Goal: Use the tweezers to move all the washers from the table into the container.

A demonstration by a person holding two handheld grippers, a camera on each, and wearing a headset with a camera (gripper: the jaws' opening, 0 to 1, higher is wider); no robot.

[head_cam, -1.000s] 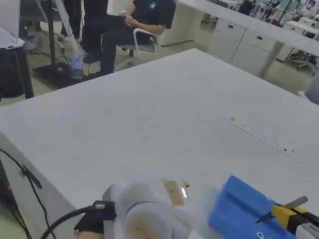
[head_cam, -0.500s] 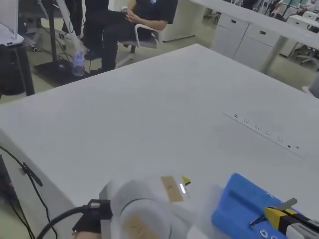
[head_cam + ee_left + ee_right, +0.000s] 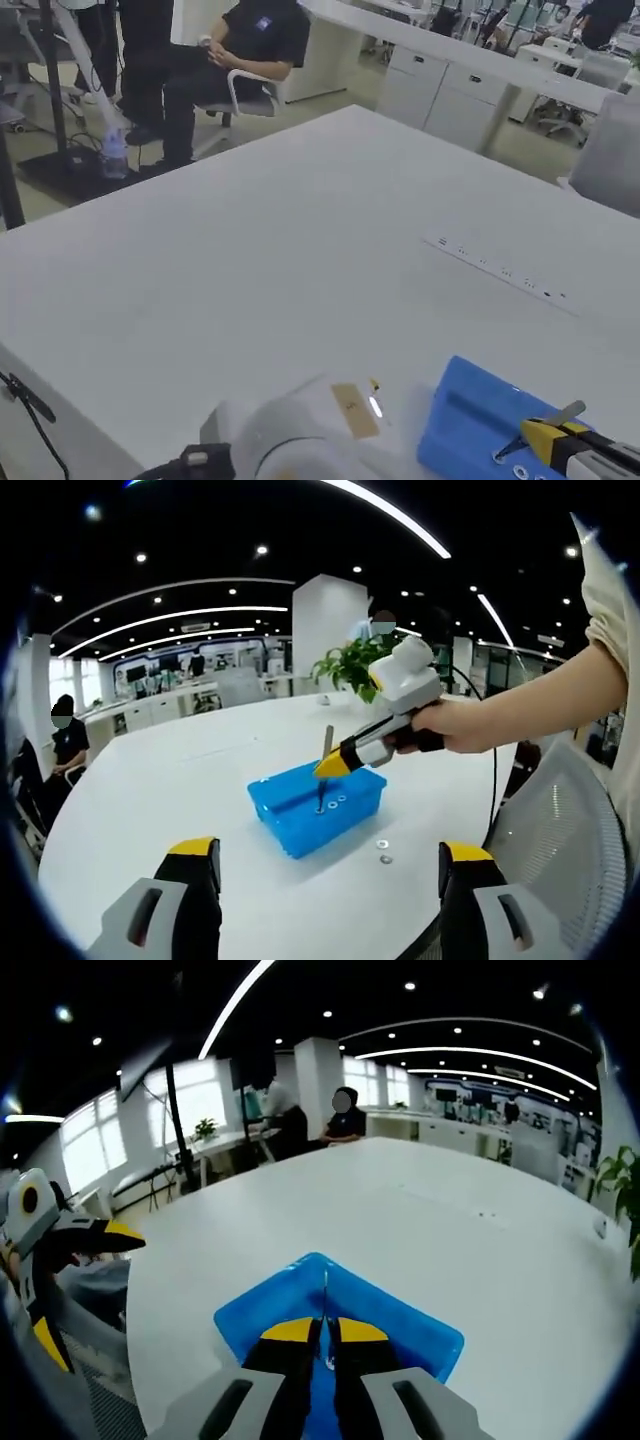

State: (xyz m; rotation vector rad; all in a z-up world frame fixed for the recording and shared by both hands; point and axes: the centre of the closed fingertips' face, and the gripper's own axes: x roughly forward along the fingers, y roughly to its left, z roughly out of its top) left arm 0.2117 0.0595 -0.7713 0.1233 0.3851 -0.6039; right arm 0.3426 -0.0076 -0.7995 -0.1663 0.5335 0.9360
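Note:
A blue container (image 3: 300,815) sits on the white table, and a couple of small washers (image 3: 336,801) lie inside it. Two more washers (image 3: 384,851) lie on the table just beside it. My right gripper (image 3: 332,766), held in a hand, is shut on metal tweezers (image 3: 325,752) that point down into the container. In the right gripper view the jaws are closed on the tweezers (image 3: 325,1295) over the blue container (image 3: 410,1335). My left gripper (image 3: 330,885) stands open and holds nothing, a short way back from the container. The head view has the container (image 3: 470,420) at bottom right.
The white table (image 3: 300,250) stretches wide and bare, with a power strip slot (image 3: 495,267) set into it. A seated person (image 3: 240,50) and other desks are beyond the far edge. A plant (image 3: 350,665) stands behind the container.
The head camera has swung, shifting the whole picture left. The right gripper and tweezers stay over the blue container.

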